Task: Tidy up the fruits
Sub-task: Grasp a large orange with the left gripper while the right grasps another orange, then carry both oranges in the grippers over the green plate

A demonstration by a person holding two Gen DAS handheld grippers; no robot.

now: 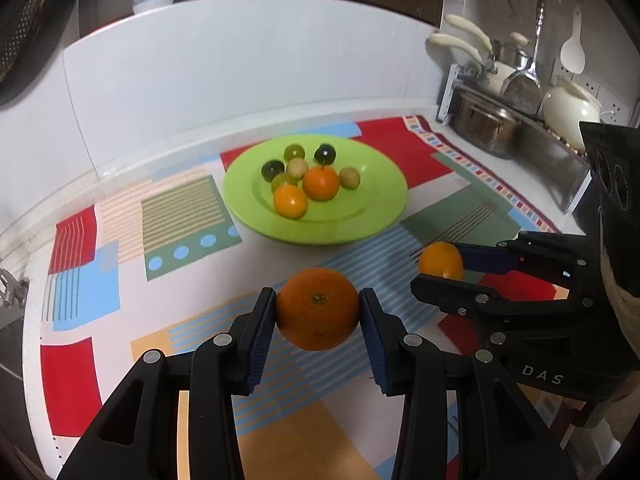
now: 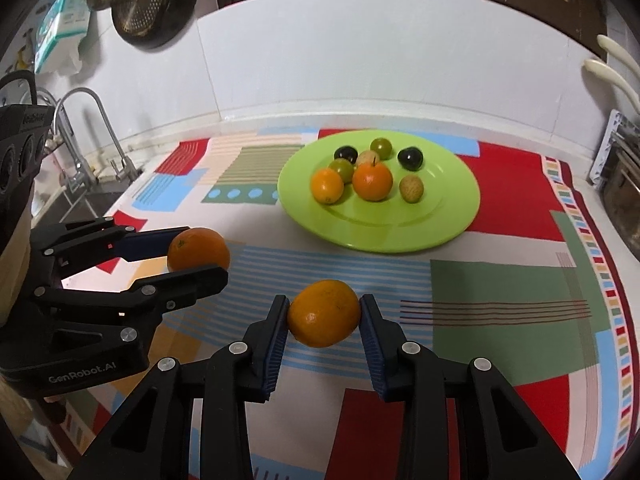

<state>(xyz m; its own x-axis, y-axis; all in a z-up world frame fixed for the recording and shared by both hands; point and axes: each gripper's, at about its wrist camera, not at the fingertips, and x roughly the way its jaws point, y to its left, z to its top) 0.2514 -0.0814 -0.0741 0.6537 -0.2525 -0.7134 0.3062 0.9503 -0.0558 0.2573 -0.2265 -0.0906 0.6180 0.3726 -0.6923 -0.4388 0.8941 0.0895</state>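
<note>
My left gripper (image 1: 318,310) is shut on a deep orange mandarin (image 1: 318,308), held just above the patterned mat. The same gripper (image 2: 196,254) and its mandarin (image 2: 199,249) show at the left of the right wrist view. My right gripper (image 2: 324,314) is shut on a yellower orange (image 2: 324,313), also lifted off the mat; this gripper (image 1: 440,266) and its orange (image 1: 441,260) appear at the right of the left wrist view. Beyond both stands a lime green plate (image 1: 380,200) (image 2: 452,216) holding two orange fruits (image 1: 321,182) and several small green, dark and tan ones.
A colourful patchwork mat (image 2: 500,288) covers the white counter. Pots and pans (image 1: 492,120) sit on a rack at the right. A sink with a tap (image 2: 86,140) lies to the left. White wall panels (image 1: 240,80) close the back.
</note>
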